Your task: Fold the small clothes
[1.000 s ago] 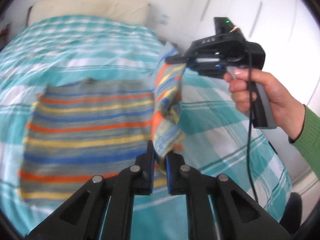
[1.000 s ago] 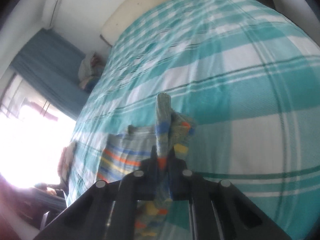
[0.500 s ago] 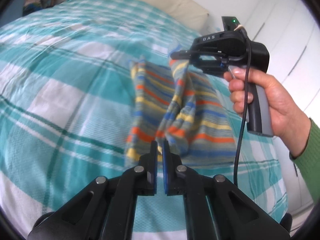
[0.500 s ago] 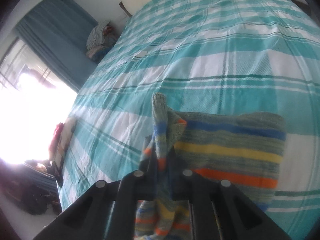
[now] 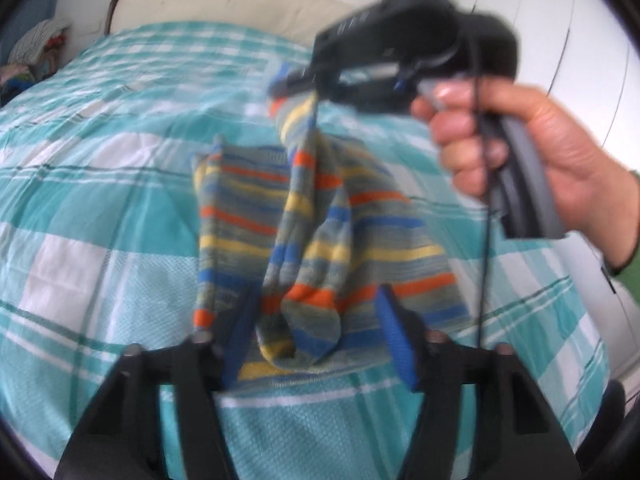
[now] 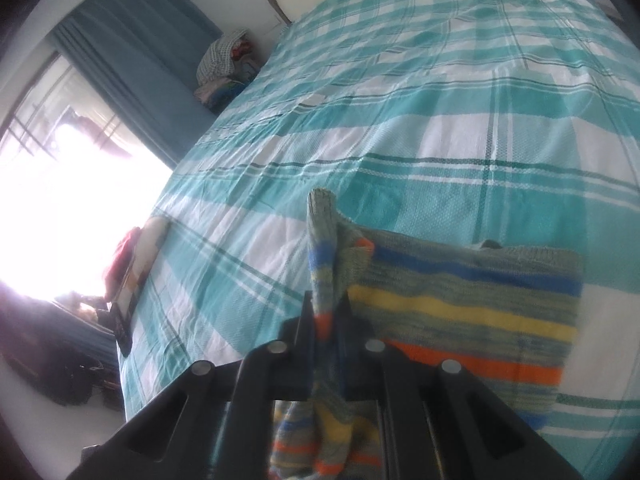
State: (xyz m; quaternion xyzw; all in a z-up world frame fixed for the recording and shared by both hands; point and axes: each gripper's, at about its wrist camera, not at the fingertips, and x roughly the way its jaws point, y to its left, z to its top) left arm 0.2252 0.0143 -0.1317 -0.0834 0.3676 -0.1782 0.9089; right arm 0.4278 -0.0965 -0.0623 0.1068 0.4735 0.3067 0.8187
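A small knitted garment [image 5: 248, 220] with grey, blue, yellow and orange stripes lies on the bed, one edge lifted. My right gripper [image 5: 292, 86] is shut on that lifted edge and holds it above the rest; in the right wrist view the pinched fabric [image 6: 322, 248] sticks up between the shut fingers of my right gripper [image 6: 326, 320], with the flat part [image 6: 472, 304] to the right. My left gripper [image 5: 316, 332] is open, its blue pads either side of the hanging fold [image 5: 304, 312], not holding it.
The bed has a teal and white checked cover [image 5: 100, 184] and a cream headboard [image 5: 224, 4]. A pile of clothes [image 6: 228, 60] lies by the blue curtain [image 6: 132, 64]. A white wardrobe [image 5: 580, 40] stands to the right. A bright window [image 6: 60, 184] is at left.
My left gripper has opened and let go of the garment's edge, which now hangs loose between its pads. My right gripper still holds its edge and has come closer to the left camera.
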